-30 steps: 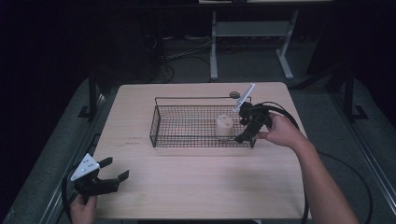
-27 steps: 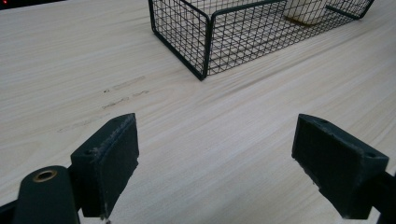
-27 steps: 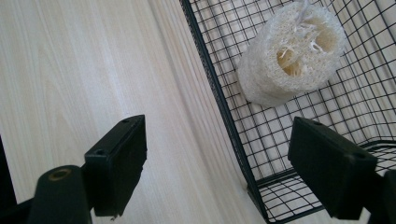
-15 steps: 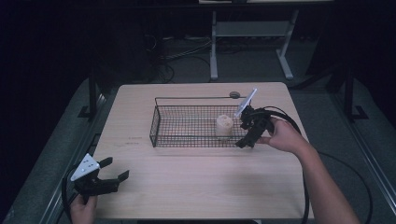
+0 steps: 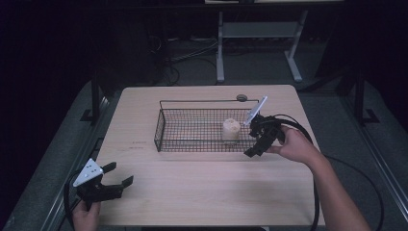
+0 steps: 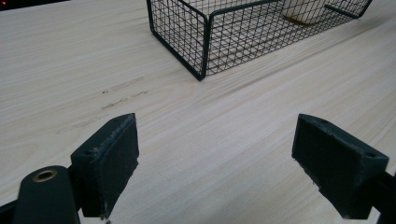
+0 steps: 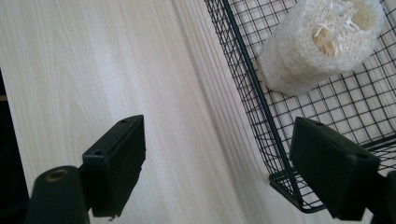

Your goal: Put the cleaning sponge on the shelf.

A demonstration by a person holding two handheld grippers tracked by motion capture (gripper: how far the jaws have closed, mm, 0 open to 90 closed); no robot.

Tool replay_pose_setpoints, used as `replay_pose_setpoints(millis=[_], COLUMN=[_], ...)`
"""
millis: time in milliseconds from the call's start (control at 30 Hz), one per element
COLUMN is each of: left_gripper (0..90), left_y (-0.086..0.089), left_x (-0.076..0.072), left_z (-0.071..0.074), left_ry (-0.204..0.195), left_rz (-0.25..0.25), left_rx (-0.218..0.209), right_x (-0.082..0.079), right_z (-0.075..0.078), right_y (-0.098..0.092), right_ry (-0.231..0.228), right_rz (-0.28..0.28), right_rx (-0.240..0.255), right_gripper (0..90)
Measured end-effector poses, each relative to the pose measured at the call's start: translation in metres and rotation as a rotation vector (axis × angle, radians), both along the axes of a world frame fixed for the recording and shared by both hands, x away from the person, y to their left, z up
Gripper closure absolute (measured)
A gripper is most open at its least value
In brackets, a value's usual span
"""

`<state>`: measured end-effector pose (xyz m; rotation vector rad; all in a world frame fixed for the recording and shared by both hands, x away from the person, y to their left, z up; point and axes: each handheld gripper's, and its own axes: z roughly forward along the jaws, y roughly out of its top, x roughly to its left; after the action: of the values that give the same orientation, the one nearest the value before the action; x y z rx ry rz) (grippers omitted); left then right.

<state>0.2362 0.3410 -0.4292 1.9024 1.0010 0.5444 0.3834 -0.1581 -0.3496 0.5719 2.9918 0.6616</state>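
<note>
The loofah piece [image 7: 322, 39] stands inside the wire basket [image 5: 192, 144], toward the basket's right end, just past the right gripper [image 7: 233, 168] and on the far side of the mesh wall from it. In the right gripper view the spread fingers [image 7: 119, 161] hold nothing: one hangs over bare counter [image 5: 202, 192], the other sits in front of the basket's lower corner, and the corner wire runs between them. The loofah lies ahead of that second finger, apart from it.

The work in hand appears to concern the loofah in the basket, with the right gripper next to the basket's end. If the loofah is to be picked, the gripper should rise above the rim and come down from over the mesh, not through the wall, and close across the fibrous sides so that both fingers bear evenly; the piece looks soft and light, so a modest squeeze should do.

The left gripper [image 5: 103, 185] rests well away at the near left of the counter, its fingers [image 6: 109, 163] wide apart on nothing, the basket far ahead of them.
</note>
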Motion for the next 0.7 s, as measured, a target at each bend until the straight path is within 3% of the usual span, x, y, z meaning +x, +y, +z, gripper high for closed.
replay_pose_setpoints(millis=[167,700], left_gripper=[14.0,13.9], left_y=[0.000,-0.001], left_x=[0.000,0.000], left_z=[0.000,0.000], left_ry=[-0.001,0.002], left_rz=[0.001,-0.005], left_rx=[-0.003,0.004], right_x=[-0.003,-0.016], right_z=[0.001,-0.017], right_y=[0.001,-0.017], right_ry=[0.002,0.027], right_rz=[0.007,-0.020], right_rx=[0.007,0.039], right_gripper=[17.9,17.7])
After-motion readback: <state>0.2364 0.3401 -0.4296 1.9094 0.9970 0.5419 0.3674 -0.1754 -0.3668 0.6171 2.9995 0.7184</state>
